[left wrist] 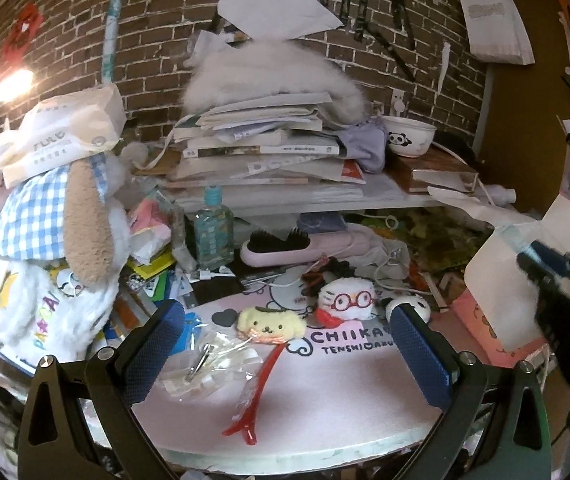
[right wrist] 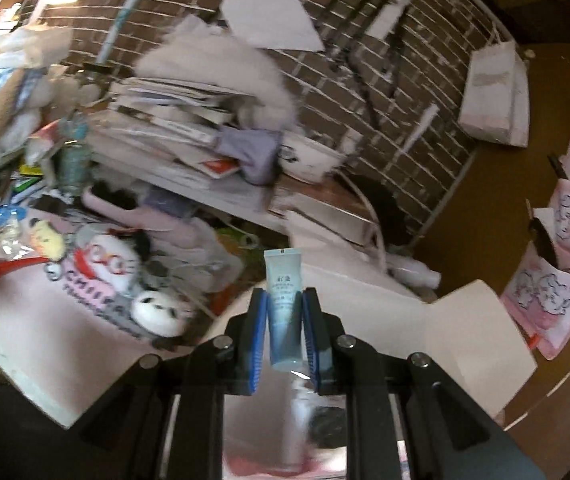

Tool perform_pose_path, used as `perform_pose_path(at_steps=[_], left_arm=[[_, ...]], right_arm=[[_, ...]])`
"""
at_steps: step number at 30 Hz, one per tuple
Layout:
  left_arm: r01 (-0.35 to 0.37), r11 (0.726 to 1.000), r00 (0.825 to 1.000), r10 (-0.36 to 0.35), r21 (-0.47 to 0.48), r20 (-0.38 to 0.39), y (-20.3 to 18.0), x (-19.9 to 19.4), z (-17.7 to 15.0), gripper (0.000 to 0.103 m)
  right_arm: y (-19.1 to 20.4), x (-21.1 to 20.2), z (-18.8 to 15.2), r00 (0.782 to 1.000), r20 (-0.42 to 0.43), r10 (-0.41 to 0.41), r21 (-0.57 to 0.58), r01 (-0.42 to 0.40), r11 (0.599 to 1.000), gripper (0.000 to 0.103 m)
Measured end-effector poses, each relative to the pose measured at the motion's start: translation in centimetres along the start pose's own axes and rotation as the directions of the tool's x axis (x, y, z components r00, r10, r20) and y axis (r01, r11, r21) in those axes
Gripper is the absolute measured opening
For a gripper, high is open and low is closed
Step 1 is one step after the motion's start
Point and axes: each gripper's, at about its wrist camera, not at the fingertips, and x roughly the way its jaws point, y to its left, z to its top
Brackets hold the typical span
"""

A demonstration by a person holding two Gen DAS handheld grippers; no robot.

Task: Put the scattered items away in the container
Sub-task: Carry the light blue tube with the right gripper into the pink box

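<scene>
Item: pale blue tube, clamped upright between my right tongs, long axis along the fingers, above the white open box. Left tongs: spread wide, empty, nearest the red hair clip lying straight ahead on the pink mat.

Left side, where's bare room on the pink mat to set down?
Bare pink mat lies between the red hair clip and the left gripper's right finger. Crowded around the yellow dog plush, glasses plush and clear wrappers.
</scene>
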Motion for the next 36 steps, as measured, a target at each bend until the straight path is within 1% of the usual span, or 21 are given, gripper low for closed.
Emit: perform_pose_path(at_steps=[3, 9, 15, 19, 25, 28, 32, 35, 36], left_arm=[[0.003, 1.000, 1.000, -0.003, 0.007, -0.001, -0.3, 0.1, 0.0, 0.103], [0.009, 1.000, 1.000, -0.009, 0.024, -0.009, -1.0, 0.3, 0.0, 0.103], [0.012, 0.999, 1.000, -0.011, 0.036, -0.015, -1.5, 0.5, -0.1, 0.103], [0.011, 0.999, 1.000, -0.010, 0.040, -0.019, -1.7, 0.6, -0.1, 0.103], [0.008, 0.999, 1.000, -0.007, 0.045, -0.026, -1.9, 0.9, -0.1, 0.103], [0.008, 0.999, 1.000, -0.007, 0.046, -0.028, -1.9, 1.0, -0.2, 0.103], [0.010, 0.999, 0.999, -0.009, 0.054, -0.032, -2.1, 1.2, -0.3, 0.103], [0.008, 0.999, 0.999, -0.007, 0.052, -0.032, -2.1, 1.2, -0.3, 0.103], [0.008, 0.999, 0.999, -0.007, 0.051, -0.033, -2.1, 1.2, -0.3, 0.103]], right_arm=[[-1.7, 0.4, -0.1, 1.000, -0.021, -0.023, 0.014, 0.024, 1.000, 0.015], [-4.5, 1.9, -0.7, 0.996, -0.091, -0.025, 0.051, 0.030, 0.998, 0.015], [-6.6, 3.8, -1.8, 0.986, -0.167, 0.002, 0.097, 0.014, 0.995, 0.015], [-7.7, 5.3, -2.2, 0.973, -0.224, 0.062, 0.136, -0.032, 0.990, 0.015], [-8.1, 7.1, -2.7, 0.944, -0.296, 0.143, 0.162, -0.098, 0.982, 0.015], [-8.1, 7.8, -2.6, 0.924, -0.330, 0.195, 0.173, -0.143, 0.974, 0.015], [-8.0, 8.9, -2.6, 0.892, -0.379, 0.245, 0.179, -0.189, 0.965, 0.015], [-7.8, 9.7, -2.7, 0.861, -0.417, 0.291, 0.186, -0.232, 0.955, 0.015], [-7.7, 9.9, -2.8, 0.847, -0.431, 0.312, 0.193, -0.251, 0.949, 0.015]])
